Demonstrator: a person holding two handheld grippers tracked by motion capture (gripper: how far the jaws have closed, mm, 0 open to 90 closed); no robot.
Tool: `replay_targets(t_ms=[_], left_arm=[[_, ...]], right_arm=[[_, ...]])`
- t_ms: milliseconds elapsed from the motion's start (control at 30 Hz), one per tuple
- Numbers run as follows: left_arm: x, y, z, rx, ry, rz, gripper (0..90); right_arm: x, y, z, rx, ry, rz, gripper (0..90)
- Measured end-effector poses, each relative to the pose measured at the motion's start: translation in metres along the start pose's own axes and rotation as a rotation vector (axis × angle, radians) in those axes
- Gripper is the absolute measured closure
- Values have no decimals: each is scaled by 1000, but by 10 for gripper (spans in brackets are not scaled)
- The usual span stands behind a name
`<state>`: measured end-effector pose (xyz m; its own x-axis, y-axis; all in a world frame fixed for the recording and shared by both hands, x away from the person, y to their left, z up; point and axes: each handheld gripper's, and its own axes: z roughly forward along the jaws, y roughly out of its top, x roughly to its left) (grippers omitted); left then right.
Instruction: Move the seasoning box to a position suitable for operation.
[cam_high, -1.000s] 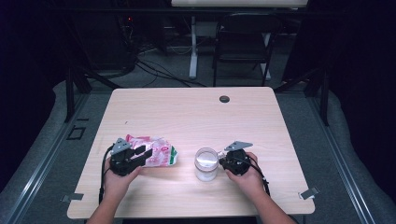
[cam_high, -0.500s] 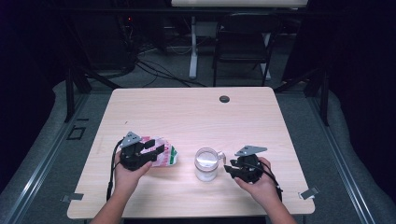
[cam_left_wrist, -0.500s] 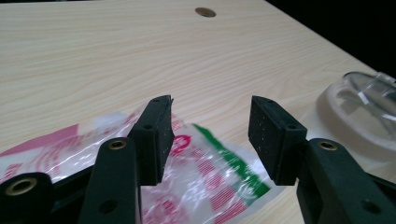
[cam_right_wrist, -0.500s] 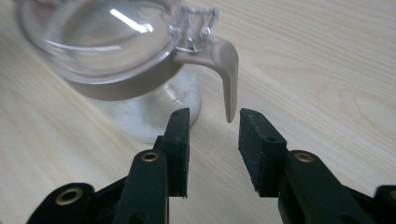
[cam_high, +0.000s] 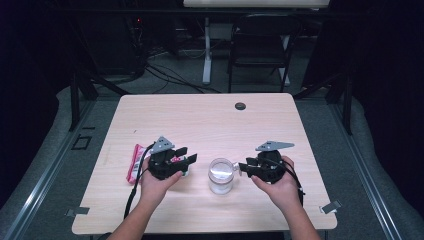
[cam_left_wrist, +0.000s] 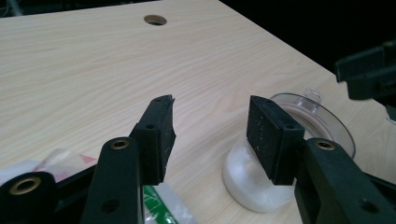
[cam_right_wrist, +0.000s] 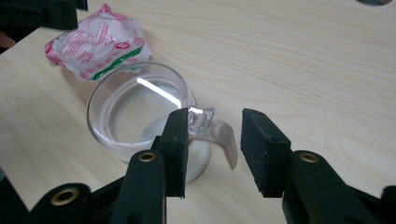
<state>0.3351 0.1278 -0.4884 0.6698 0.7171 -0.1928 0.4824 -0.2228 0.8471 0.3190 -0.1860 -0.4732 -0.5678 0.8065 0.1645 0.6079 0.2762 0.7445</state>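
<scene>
A clear glass mug (cam_high: 221, 175) with white powder in its bottom stands near the table's front edge. My right gripper (cam_high: 243, 167) hovers just right of it. Its jaws have just been opening, and the mug's handle (cam_right_wrist: 223, 140) shows in the gap below them, untouched. A pink, white and green packet (cam_high: 134, 163) lies left of the mug. My left gripper (cam_high: 189, 159) hangs above the packet's right end, pointing toward the mug (cam_left_wrist: 259, 186). Its jaws stand apart, have just been closing a little, and hold nothing. The packet (cam_right_wrist: 100, 44) lies beyond the mug (cam_right_wrist: 135, 109).
The pale wooden table (cam_high: 210, 125) has a round cable hole (cam_high: 240, 106) near its far edge. A black chair (cam_high: 260, 50) and cables stand on the floor beyond the table. The other gripper's black jaws (cam_left_wrist: 369, 74) reach in at the right edge.
My left gripper lifted off the packet and shifted right toward the mug. My right gripper let go at the mug's handle, rose and backed off to the right. Mug and packet stayed put.
</scene>
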Motion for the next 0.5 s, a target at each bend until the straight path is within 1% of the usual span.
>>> replay_targets(t_ms=[33,67,100,133,200,267,300,400,500], left_arm=[[-2,-3,1,-5,-6,10,532],[-3,-6,2,-5,-25,16,542],[-4,-9,3,-3,-39,18,569],[-5,-11,3,9,-49,23,591],[-7,-16,6,19,-44,50,604],[-10,-21,6,25,-35,54,632],[-11,-23,6,29,-39,58,650],[-13,-29,4,39,-39,70,670],[-14,-35,3,41,-43,56,702]], right_arm=[[0,1,0,4,-4,-2,643],[1,1,2,-8,-3,4,652],[1,0,3,-24,-14,8,677],[1,-1,5,-34,-17,13,691],[0,-3,8,-28,-8,19,711],[0,-5,9,-32,14,39,721],[0,-5,9,-32,19,38,722],[2,-6,10,-50,14,35,736],[2,-7,9,-64,27,46,765]])
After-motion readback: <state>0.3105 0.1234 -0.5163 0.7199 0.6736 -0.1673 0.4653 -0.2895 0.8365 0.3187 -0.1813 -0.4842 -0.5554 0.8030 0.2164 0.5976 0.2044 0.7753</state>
